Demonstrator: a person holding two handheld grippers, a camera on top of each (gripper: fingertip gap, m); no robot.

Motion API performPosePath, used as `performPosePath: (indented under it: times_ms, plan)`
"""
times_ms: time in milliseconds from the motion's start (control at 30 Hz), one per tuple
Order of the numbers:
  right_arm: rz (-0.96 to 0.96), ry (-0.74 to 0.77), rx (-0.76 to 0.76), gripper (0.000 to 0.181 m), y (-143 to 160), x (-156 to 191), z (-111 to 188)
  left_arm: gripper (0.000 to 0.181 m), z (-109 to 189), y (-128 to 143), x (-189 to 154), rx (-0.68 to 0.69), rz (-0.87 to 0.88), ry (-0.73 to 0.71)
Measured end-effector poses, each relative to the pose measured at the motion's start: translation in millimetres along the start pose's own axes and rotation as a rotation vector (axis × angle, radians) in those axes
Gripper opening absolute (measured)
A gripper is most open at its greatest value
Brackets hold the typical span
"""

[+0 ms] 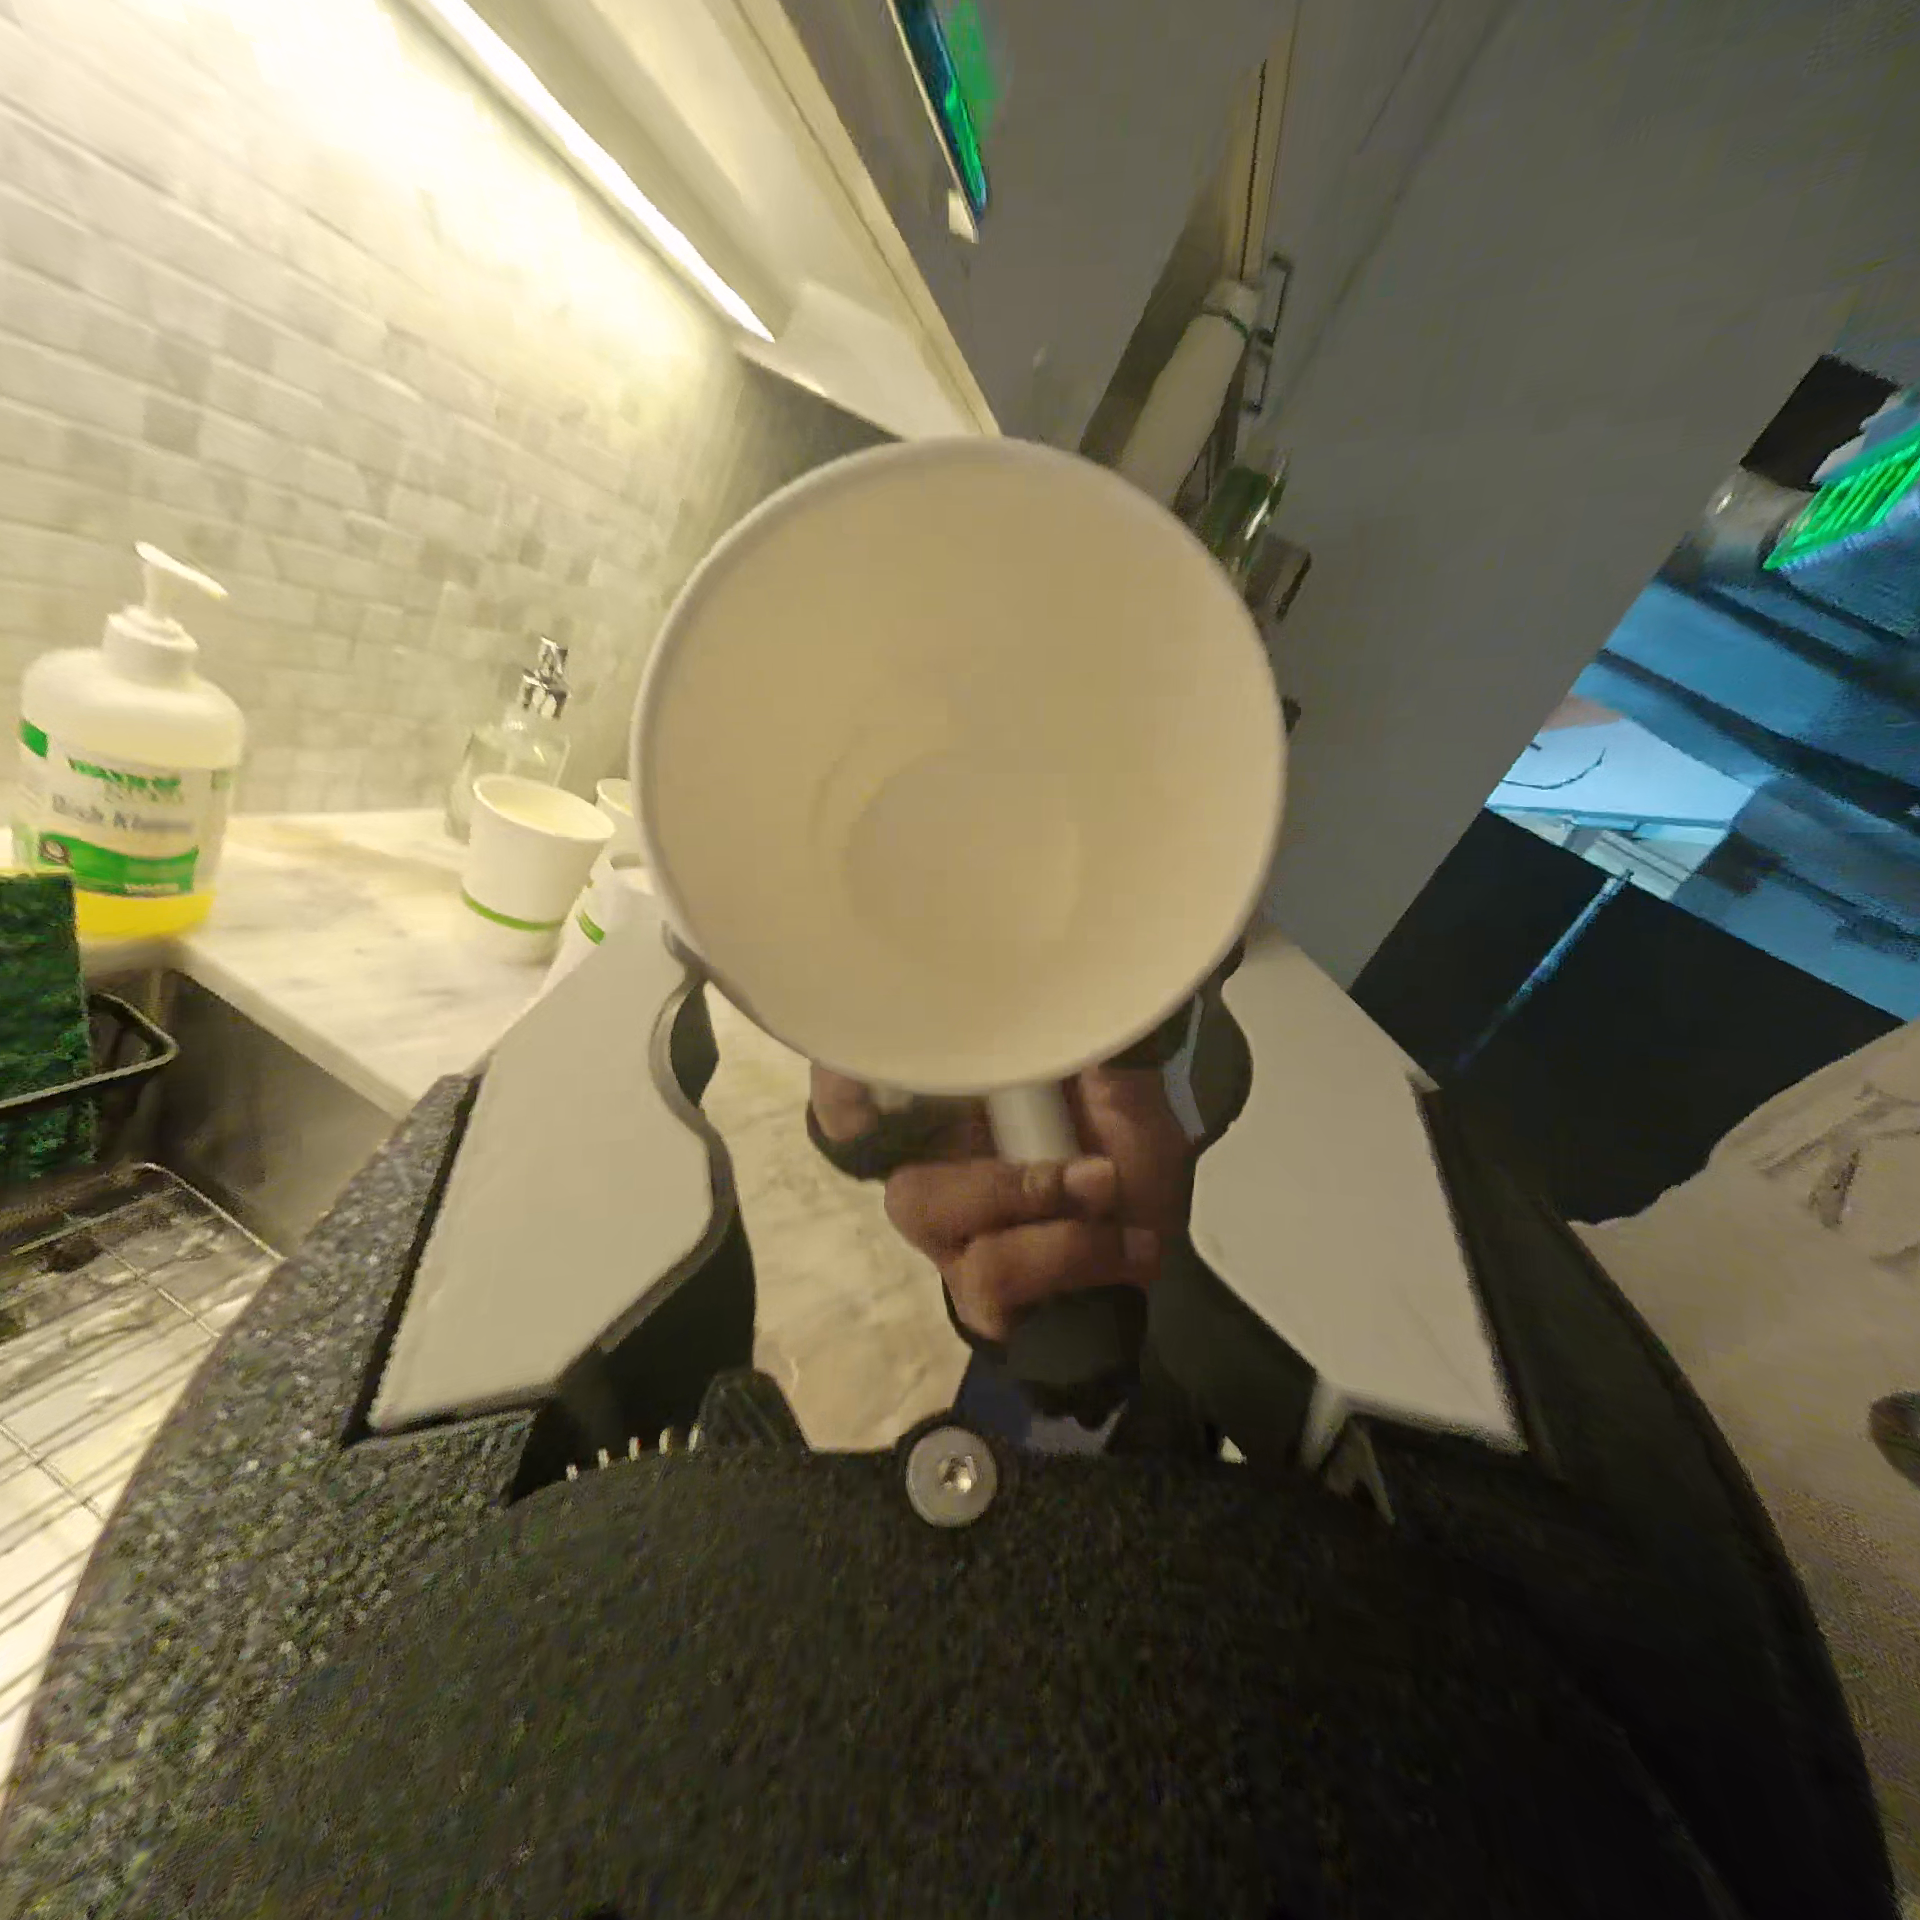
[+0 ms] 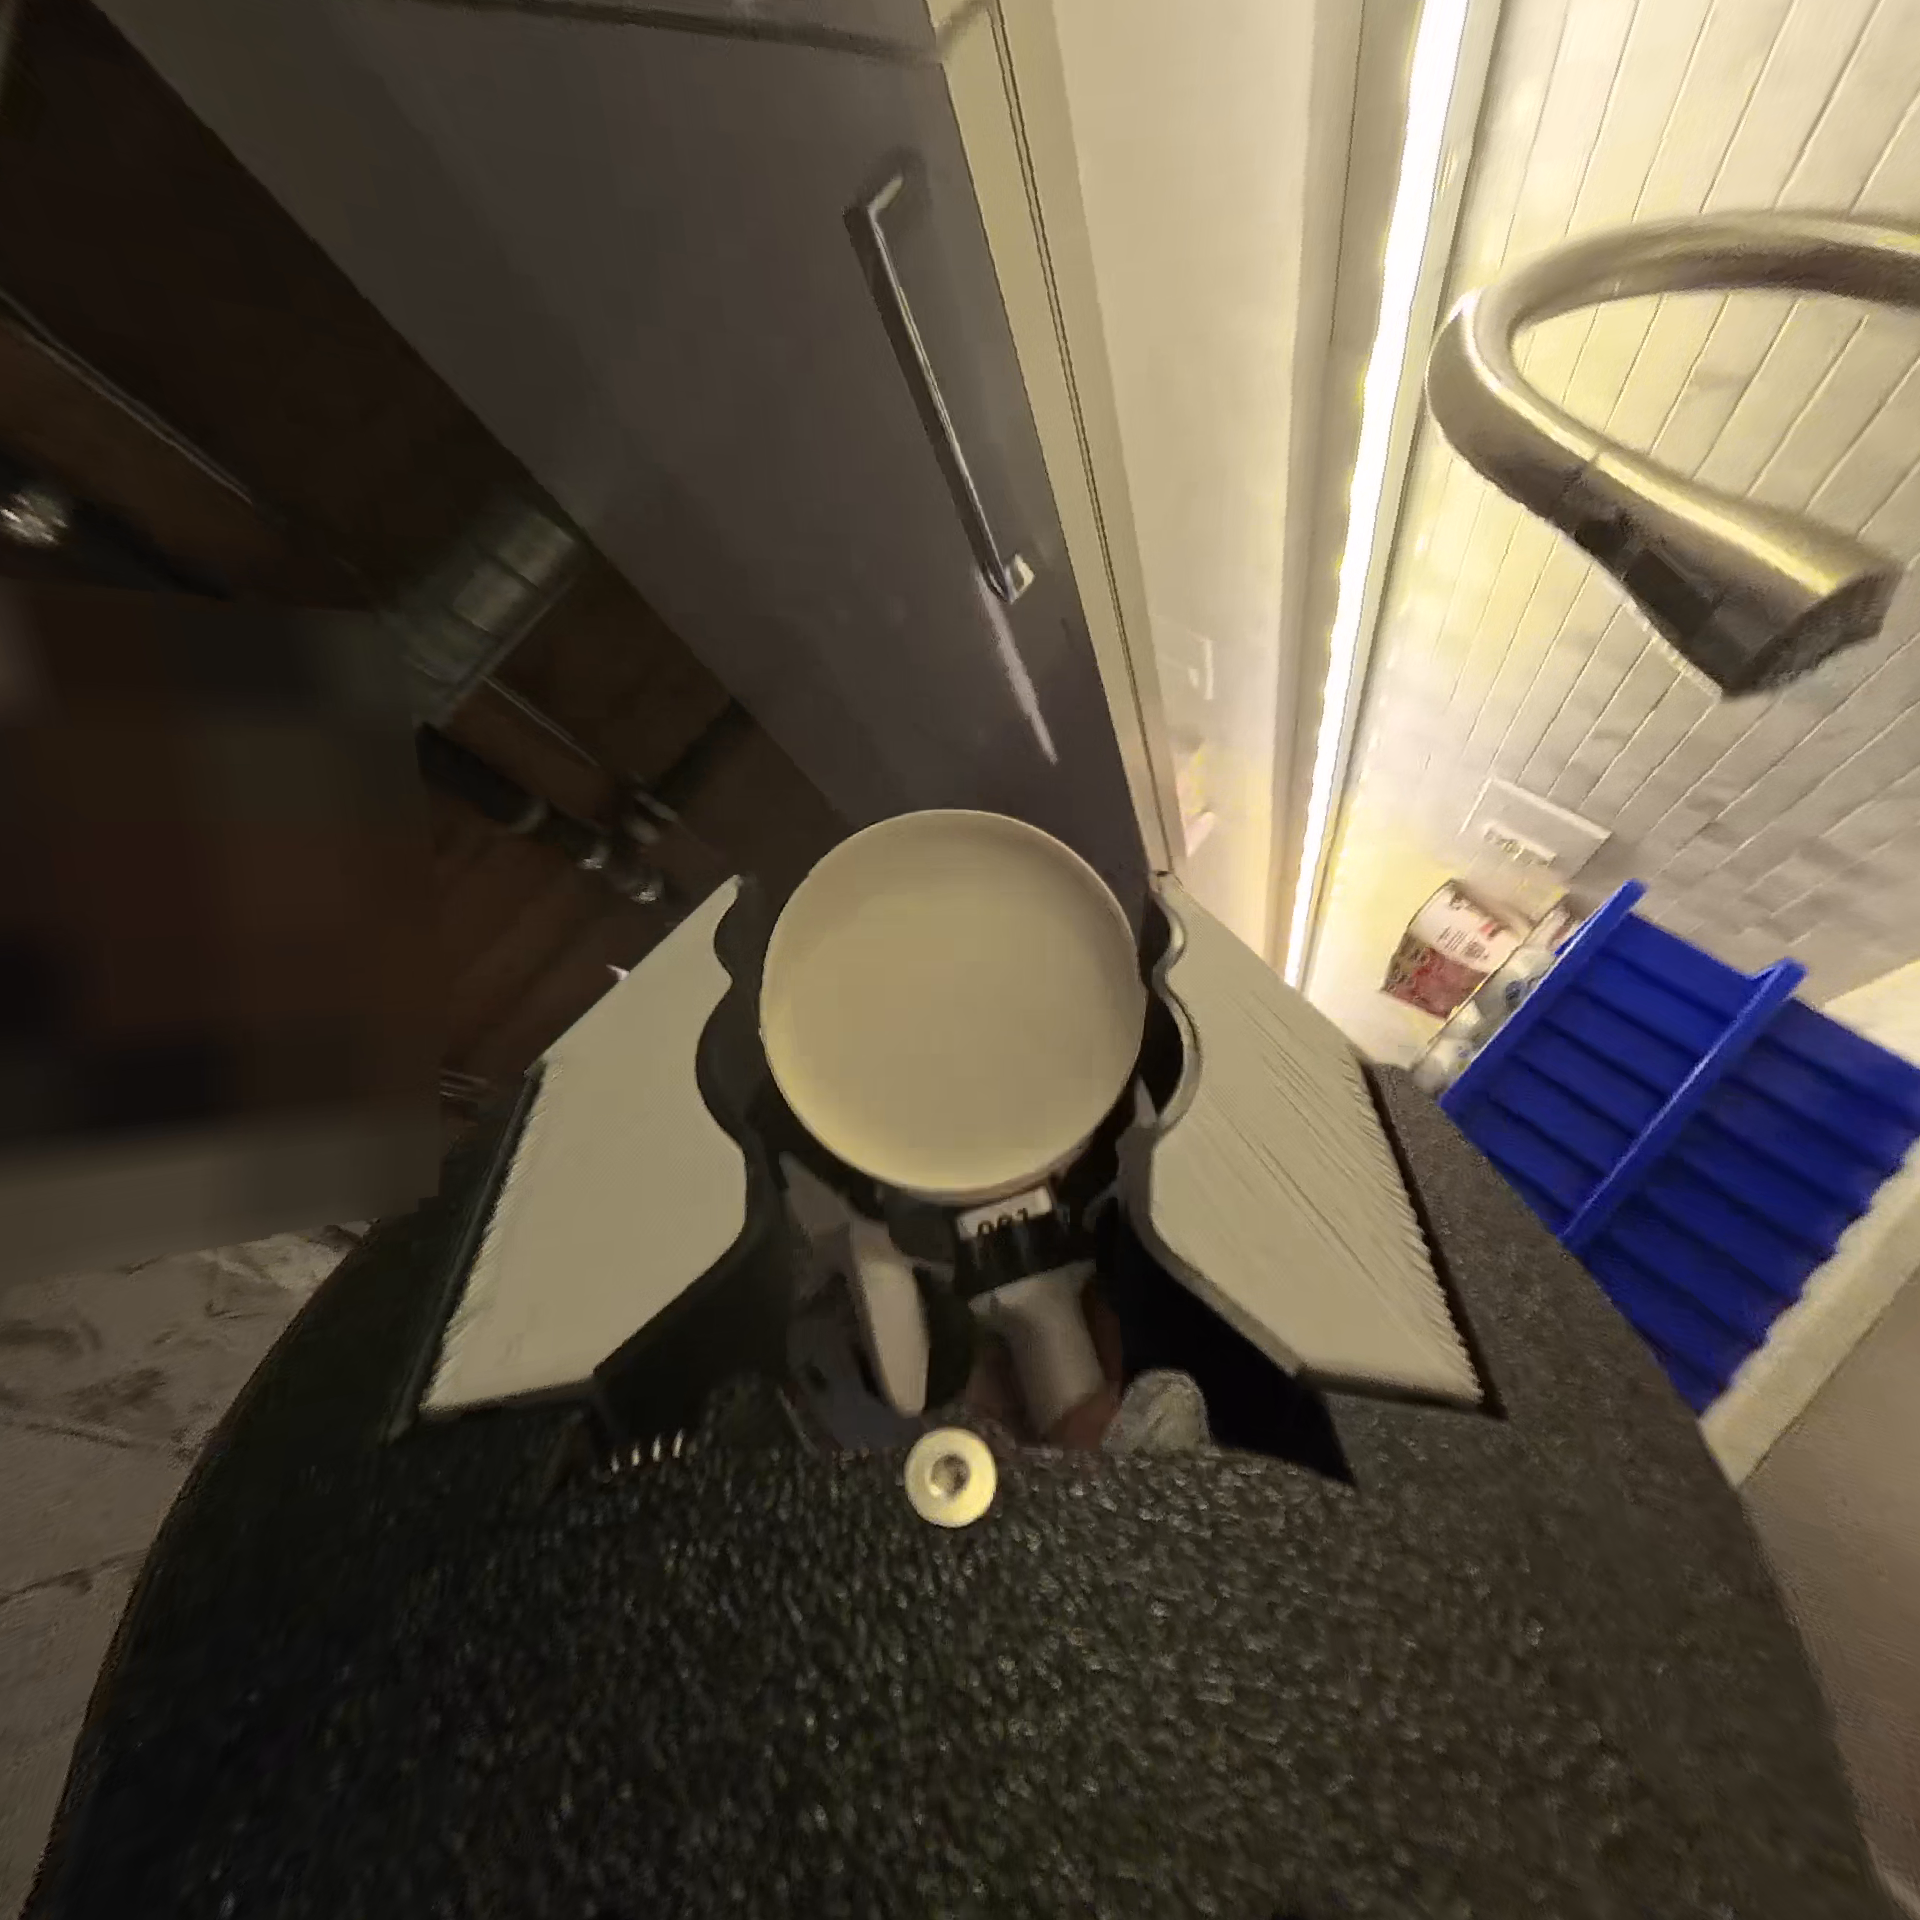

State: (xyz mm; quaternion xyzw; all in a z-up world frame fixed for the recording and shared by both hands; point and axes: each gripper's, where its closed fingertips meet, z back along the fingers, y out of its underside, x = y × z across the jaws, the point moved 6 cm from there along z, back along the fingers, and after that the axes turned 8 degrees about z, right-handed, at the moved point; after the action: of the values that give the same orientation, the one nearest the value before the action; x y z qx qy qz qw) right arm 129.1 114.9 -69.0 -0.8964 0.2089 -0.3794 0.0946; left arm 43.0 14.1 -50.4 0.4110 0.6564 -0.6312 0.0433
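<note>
A white paper cup [image 1: 956,769] is held in the air between my two grippers, which face each other. In the left wrist view its open, empty mouth faces the camera. My left gripper [image 1: 951,987] has its jaws set wide, with the dark pads [image 1: 686,997] against the cup's sides near the rim. In the right wrist view the cup's bottom [image 2: 951,1003] faces the camera. My right gripper [image 2: 948,935] is shut on the cup's narrow lower end. A hand [image 1: 1039,1216] on the right gripper's handle shows below the cup.
A marble counter [image 1: 343,935] carries a pump soap bottle [image 1: 125,769] and more paper cups [image 1: 530,862]. A green sponge [image 1: 36,997] sits in a caddy over a sink with a wire rack [image 1: 104,1299]. A curved faucet [image 2: 1621,499] and blue bin [image 2: 1662,1122] stand at the right.
</note>
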Motion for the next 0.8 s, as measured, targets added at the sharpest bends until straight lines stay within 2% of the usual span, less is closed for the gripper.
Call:
performPosePath:
  times_ms: [267,400,500,633,733,800]
  plan:
    - [-0.149,-0.088,0.173,0.071,43,-6,3,0.085,13,-24,-2,-0.111,0.021,-0.001]
    - [-0.097,-0.050,0.306,0.070,51,-12,7,0.083,18,-27,0,-0.082,-0.007,-0.009]
    - [0.111,0.044,0.493,0.081,42,-13,11,0.082,24,-28,1,-0.036,-0.053,-0.024]
    - [0.512,0.155,0.795,0.093,20,3,6,0.081,28,-23,5,0.069,-0.135,-0.063]
    - [0.811,0.193,1.070,0.101,25,12,0,0.082,27,-16,6,0.157,-0.181,-0.074]
    - [0.912,0.170,1.187,0.106,37,16,-4,0.082,24,-10,5,0.207,-0.195,-0.057]
